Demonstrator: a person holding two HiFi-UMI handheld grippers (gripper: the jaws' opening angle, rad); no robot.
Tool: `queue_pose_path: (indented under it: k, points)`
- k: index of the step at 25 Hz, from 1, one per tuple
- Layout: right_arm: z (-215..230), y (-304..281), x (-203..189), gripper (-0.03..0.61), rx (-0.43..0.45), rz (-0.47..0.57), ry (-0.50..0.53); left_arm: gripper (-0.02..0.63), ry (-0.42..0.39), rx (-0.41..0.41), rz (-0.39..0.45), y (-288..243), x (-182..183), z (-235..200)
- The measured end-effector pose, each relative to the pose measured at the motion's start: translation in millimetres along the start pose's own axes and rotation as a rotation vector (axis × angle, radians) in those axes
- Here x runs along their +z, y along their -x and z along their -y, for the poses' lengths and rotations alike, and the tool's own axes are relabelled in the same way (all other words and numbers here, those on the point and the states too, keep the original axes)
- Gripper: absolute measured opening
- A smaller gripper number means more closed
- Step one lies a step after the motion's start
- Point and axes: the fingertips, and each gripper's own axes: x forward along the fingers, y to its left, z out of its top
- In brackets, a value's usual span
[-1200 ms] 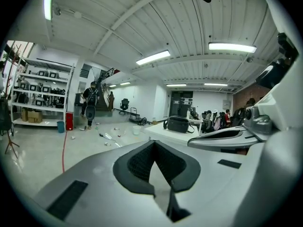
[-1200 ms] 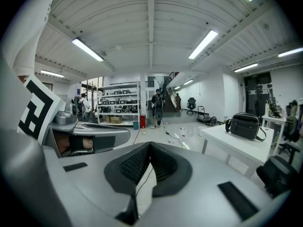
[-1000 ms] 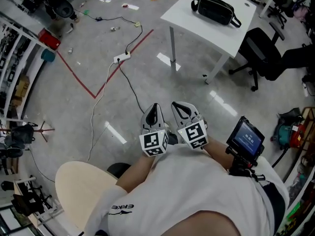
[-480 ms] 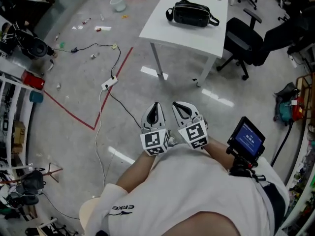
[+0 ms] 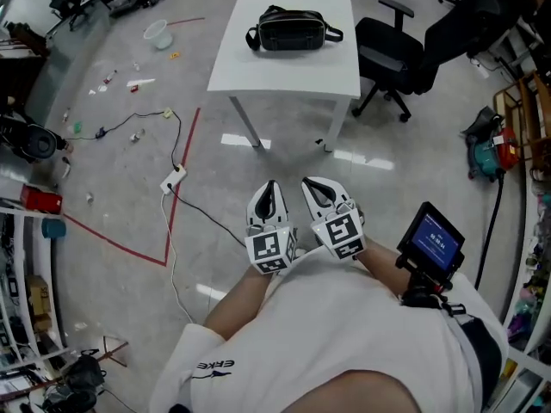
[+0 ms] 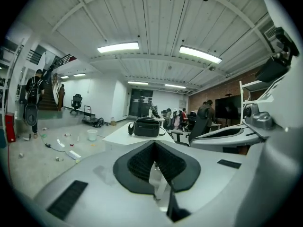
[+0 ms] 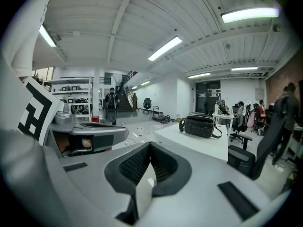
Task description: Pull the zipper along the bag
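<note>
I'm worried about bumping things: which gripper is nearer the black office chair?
Right. The black office chair stands far ahead and to the right; the right gripper sits on that side, the left gripper just beyond it.

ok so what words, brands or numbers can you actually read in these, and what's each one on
"ERKE": on the sleeve of the person's white shirt.
Blue screen by the right arm: it carries print, too small to read.
Left gripper and right gripper: only square markers on their cubes, no words.
Black bag: no label can be made out.
</note>
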Motion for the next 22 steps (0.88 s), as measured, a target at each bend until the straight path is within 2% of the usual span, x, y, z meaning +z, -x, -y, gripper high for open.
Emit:
queue_pose_path:
  k: [5,13,22]
  points:
    - [34,-22,12,0.005,-0.021,0.016,-0.002,0.003,-0.013,-0.022,0.012,-40,13,2]
    - [113,-89,34,0.005,-0.027,0.045,-0.010,0.003,-0.031,-0.019,0.025,-143,36,-8]
    - [212,-124,49,0.005,-0.054,0.065,-0.038,0.002,-0.046,-0.021,0.023,-237,58,14]
